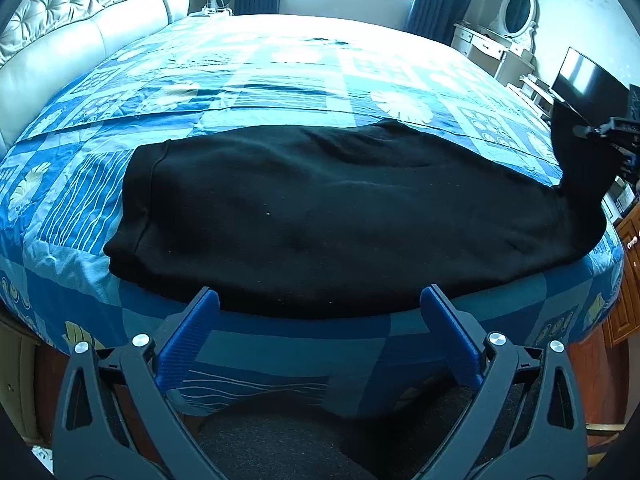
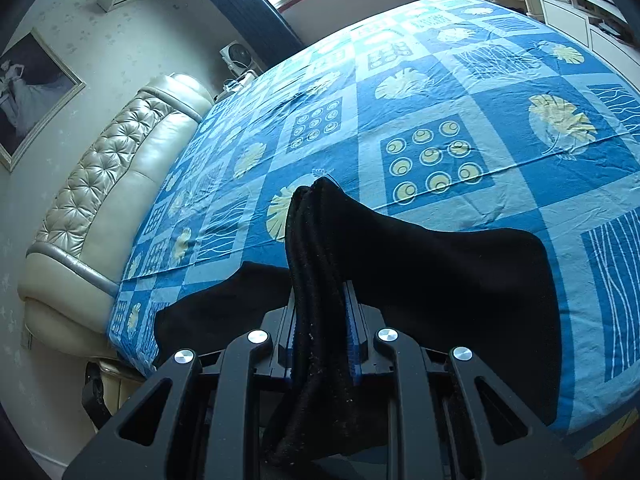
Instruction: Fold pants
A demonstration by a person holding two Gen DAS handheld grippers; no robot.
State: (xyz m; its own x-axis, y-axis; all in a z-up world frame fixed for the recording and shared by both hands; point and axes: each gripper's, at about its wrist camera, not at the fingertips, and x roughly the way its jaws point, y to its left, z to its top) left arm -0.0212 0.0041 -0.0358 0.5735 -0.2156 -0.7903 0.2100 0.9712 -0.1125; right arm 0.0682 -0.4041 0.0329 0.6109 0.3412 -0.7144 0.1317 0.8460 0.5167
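Across the near edge of the bed, seen from the left wrist view, the padded cream leather headboard (image 1: 60, 32) is found at the far left, and beside it the blue patchwork bedsheet with leaf and circle prints (image 1: 240, 92) is spread over the whole mattress. On this sheet the black fleece pants (image 1: 320, 208) are laid lengthwise along the near edge, with 1 end lying flat at the left and the other end raised off the bed at the far right. Below the pants, the left gripper with 2 blue ribbed pads (image 1: 320, 300) is held just short of the fabric's near edge; its jaws are spread wide and nothing is held between them. At the far right of this view the lifted end of the pants is seen pinched by the right gripper (image 1: 592, 132), in front of a white dressing table with an oval mirror (image 1: 504, 36) and a dark flat screen (image 1: 588, 80). From the right wrist view, the right gripper (image 2: 320, 320) is shown nearly closed, its 2 pads pressed on a bunched fold of the black fabric, which stands up between them while the rest trails down onto the sheet on both sides.
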